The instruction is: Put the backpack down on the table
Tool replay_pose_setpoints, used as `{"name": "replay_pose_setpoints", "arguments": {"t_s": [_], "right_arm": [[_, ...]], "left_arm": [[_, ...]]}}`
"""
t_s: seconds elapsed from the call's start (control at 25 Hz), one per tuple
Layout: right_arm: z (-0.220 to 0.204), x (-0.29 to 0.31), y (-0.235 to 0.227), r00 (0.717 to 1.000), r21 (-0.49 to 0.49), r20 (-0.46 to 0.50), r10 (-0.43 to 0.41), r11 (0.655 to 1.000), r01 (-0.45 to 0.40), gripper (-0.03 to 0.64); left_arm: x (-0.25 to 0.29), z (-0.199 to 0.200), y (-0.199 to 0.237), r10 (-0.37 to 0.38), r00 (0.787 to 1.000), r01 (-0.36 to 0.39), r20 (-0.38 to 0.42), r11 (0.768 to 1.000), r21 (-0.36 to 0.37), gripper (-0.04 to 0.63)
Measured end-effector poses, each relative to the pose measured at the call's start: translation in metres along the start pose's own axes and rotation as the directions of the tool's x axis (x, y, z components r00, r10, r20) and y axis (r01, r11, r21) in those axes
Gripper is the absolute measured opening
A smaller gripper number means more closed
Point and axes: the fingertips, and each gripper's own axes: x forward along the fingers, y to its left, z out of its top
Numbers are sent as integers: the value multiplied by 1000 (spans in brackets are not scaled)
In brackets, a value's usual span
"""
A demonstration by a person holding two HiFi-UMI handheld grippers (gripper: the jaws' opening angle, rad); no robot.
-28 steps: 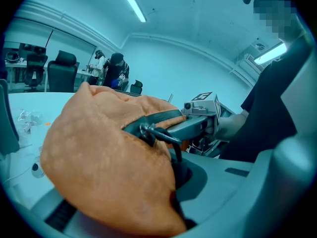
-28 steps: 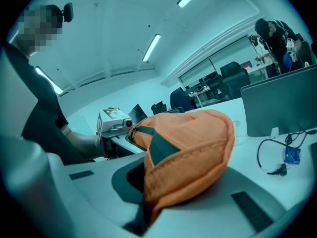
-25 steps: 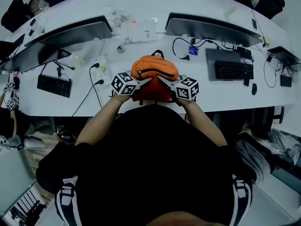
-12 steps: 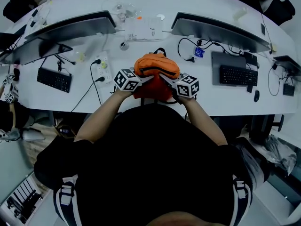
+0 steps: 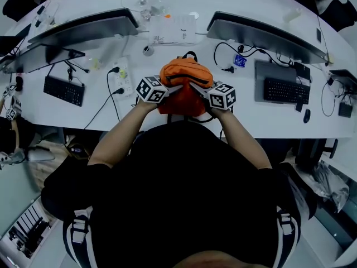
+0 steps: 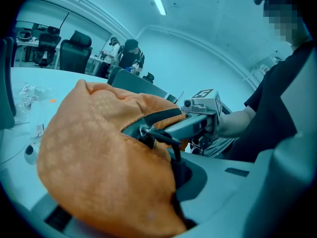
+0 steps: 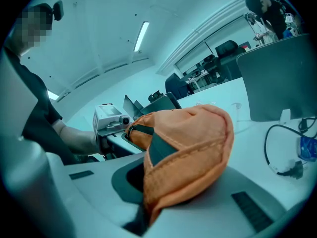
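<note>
Orange backpack point(image 5: 185, 85) is held between both hands, over the near part of the bench point(image 5: 268, 119). L hand-held gripper point(image 5: 176, 87) is clamped on the backpack's left side and R hand-held gripper point(image 5: 194, 86) on its right. Both jaw pairs are pinched tight into fabric near the zip. The tips are buried in folds, so the pads themselves don't show.

Can't tell if the backpack's base touches the bench: its bottom edge is hidden by the person's dark torso and forearms. A black strap loop point(image 5: 188, 55) pokes out at the backpack's far side.

Left of the backpack: power strip point(image 5: 121, 77) w/ plugs, then a keyboard point(image 5: 64, 91) further out. Right of the backpack: a looping cable point(image 5: 223, 53) and a 2nd keyboard point(image 5: 284, 89). Small clutter beyond the backpack is too tiny to name.
</note>
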Motion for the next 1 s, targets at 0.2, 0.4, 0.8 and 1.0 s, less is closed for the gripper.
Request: {"name": "replay_pose_setpoints", "arguments": {"t_s": [0.2, 0.4, 0.8, 1.0], "right_arm": [[-2, 9, -12, 1000, 15, -14, -4, 1000, 4, 25], [-4, 17, -20, 1000, 15, -28, -2, 1000, 3, 25], [-13, 33, -36, 997, 16, -68, -22, 1000, 23, 25], [-17, 40, -46, 996, 13, -85, -35, 999, 37, 25]], "left_arm": [[5, -4, 14, 4, 1000, -4, 1, 999, -39, 28], [8, -7, 25, 7, 1000, -6, 6, 997, -74, 29], [17, -20, 47, 11, 1000, -12, -12, 995, -102, 29], [20, -24, 58, 47, 999, -47, -7, 994, -102, 31]]}}
